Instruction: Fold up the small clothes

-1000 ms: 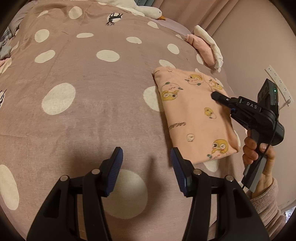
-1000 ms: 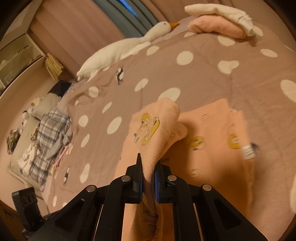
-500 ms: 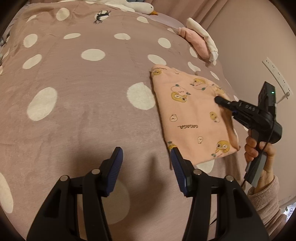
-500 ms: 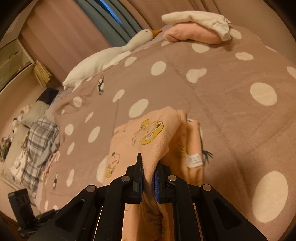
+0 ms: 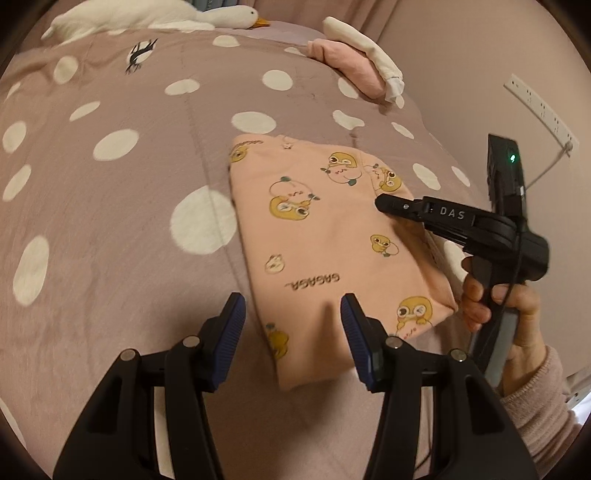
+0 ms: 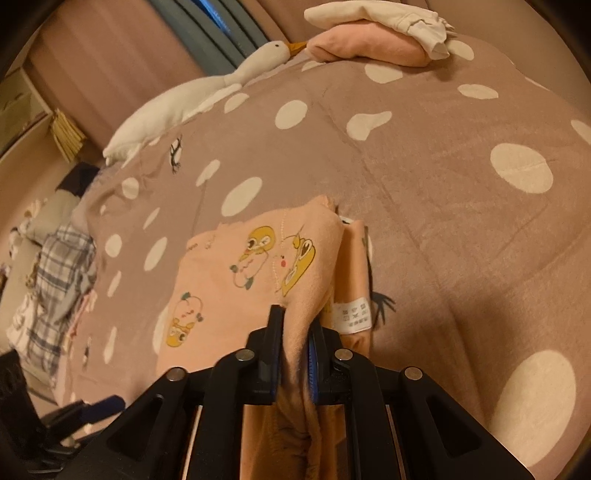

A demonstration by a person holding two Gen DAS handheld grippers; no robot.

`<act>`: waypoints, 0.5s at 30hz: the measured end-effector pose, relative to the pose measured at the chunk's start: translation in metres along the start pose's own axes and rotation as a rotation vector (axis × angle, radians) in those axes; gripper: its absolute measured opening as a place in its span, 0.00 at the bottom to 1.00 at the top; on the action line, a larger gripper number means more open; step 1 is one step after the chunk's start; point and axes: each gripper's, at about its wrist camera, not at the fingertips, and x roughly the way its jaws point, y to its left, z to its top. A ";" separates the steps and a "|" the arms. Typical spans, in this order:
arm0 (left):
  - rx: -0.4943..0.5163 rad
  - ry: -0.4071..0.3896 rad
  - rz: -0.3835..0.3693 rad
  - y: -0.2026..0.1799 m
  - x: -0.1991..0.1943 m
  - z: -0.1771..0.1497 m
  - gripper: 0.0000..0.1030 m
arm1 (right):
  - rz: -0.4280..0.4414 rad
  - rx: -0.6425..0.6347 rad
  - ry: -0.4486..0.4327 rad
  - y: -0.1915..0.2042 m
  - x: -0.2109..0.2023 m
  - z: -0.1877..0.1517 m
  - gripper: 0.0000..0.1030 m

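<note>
A peach garment [image 5: 325, 236] printed with yellow ducks lies folded on the brown dotted blanket [image 5: 110, 229]. My left gripper [image 5: 291, 321] hovers open over the garment's near edge, and its pads touch nothing. My right gripper [image 6: 295, 332] is shut on a raised fold of the same garment [image 6: 258, 280], with a white care label [image 6: 352, 315] showing beside it. In the left wrist view the right gripper [image 5: 382, 204] reaches in from the right over the garment's far side, held by a hand [image 5: 517, 306] in a pink sleeve.
A white goose plush [image 5: 147, 14] lies along the far edge of the bed. A pink and white stack of folded clothes [image 5: 354, 62] sits at the far right corner. Plaid cloth [image 6: 59, 273] lies off the bed's left side. A wall with a power strip [image 5: 539, 110] stands close on the right.
My left gripper has moved right until it stands over the garment's near edge. The right gripper has carried its fold across, so the garment now lies narrower.
</note>
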 end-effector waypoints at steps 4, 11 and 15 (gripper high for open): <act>0.041 0.009 0.033 -0.008 0.011 0.001 0.47 | -0.067 -0.026 -0.053 0.007 -0.010 0.001 0.11; 0.109 0.031 0.066 -0.015 0.025 -0.004 0.40 | -0.135 -0.173 -0.135 0.031 -0.019 0.012 0.14; 0.116 0.035 0.065 -0.014 0.029 -0.004 0.40 | -0.118 -0.208 -0.011 0.034 0.011 0.016 0.13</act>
